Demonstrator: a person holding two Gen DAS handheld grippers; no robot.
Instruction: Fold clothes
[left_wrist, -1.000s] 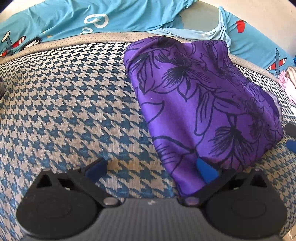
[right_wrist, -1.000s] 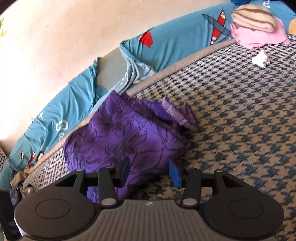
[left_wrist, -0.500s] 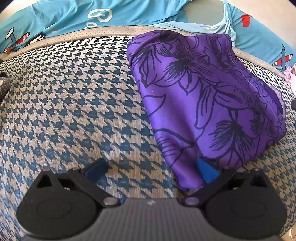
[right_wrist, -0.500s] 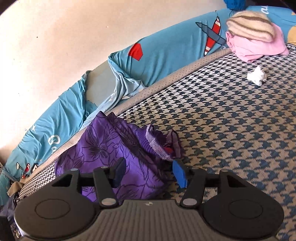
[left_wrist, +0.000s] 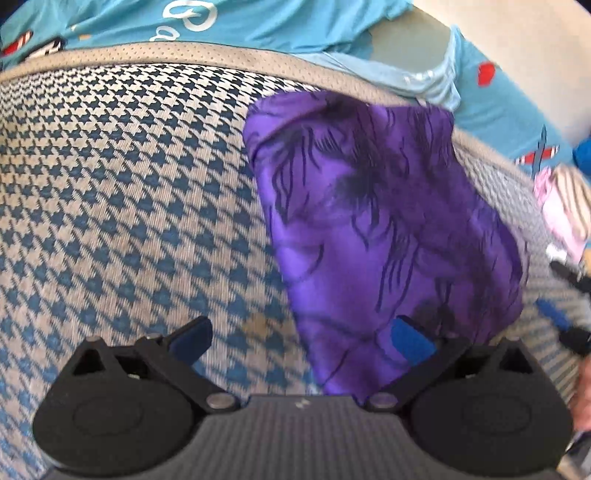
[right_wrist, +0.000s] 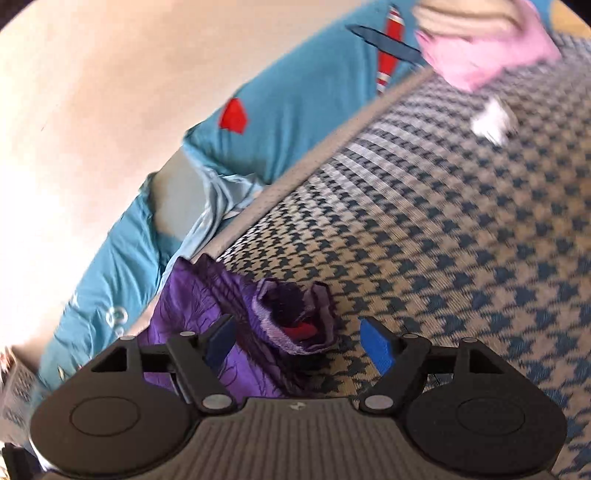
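Lying folded on the houndstooth mattress (left_wrist: 110, 206), the purple floral garment (left_wrist: 376, 229) sits beside a teal printed sheet (left_wrist: 258, 22). Left gripper (left_wrist: 301, 338) and right gripper (right_wrist: 297, 341) both gape empty; pink clothes (right_wrist: 480, 55) and a white scrap (right_wrist: 493, 120) lie well apart.

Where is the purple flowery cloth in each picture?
Left wrist view: the purple cloth fills the middle-right, above the left tool.
Right wrist view: it sits bottom-left of centre, by the right tool.
Shared landmark: the pink clothes.
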